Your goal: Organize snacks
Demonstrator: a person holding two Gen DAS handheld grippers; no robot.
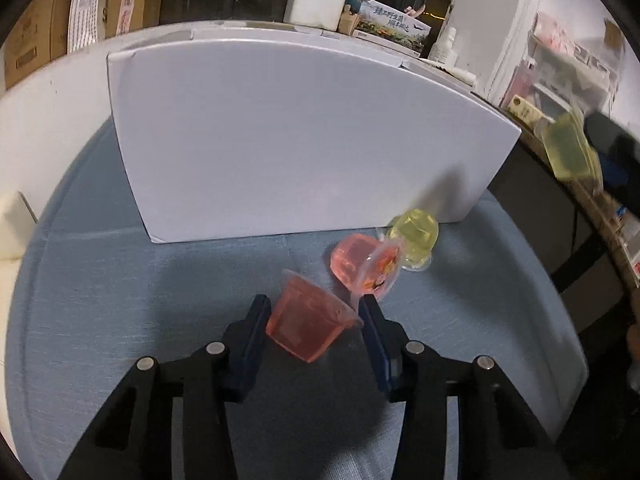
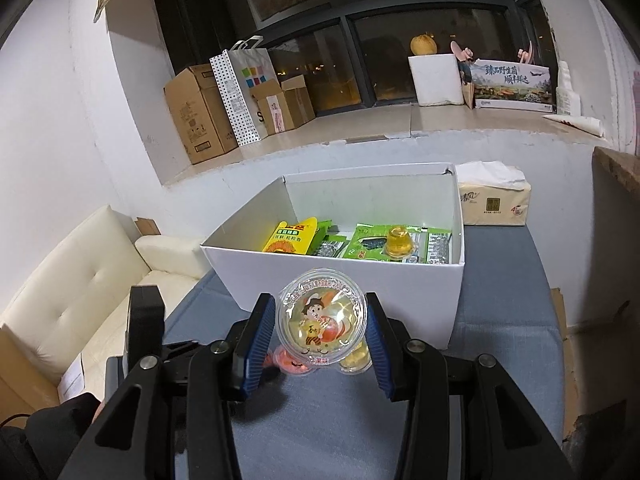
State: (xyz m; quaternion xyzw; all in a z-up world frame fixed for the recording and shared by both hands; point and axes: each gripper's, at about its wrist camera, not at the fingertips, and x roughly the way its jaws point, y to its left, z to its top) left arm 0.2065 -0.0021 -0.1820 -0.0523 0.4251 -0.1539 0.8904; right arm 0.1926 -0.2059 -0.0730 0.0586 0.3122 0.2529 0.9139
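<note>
A red jelly cup [image 1: 306, 326] is straddled, ungripped, by the left gripper [image 1: 316, 320]; closure is needed, while a clear jelly cup [image 2: 321, 330] is clamped by the right gripper [image 2: 318, 330], box [image 2: 344, 280] at twelve o'clock.

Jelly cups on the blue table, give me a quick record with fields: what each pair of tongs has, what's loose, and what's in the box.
left tongs: around a red jelly cup on its side, grip unclear
right tongs: shut on a clear jelly cup, lid facing camera
loose on table: pink jelly cup, tipped; yellow jelly cup
white box: open, holds snack packets and an amber jelly cup
</note>
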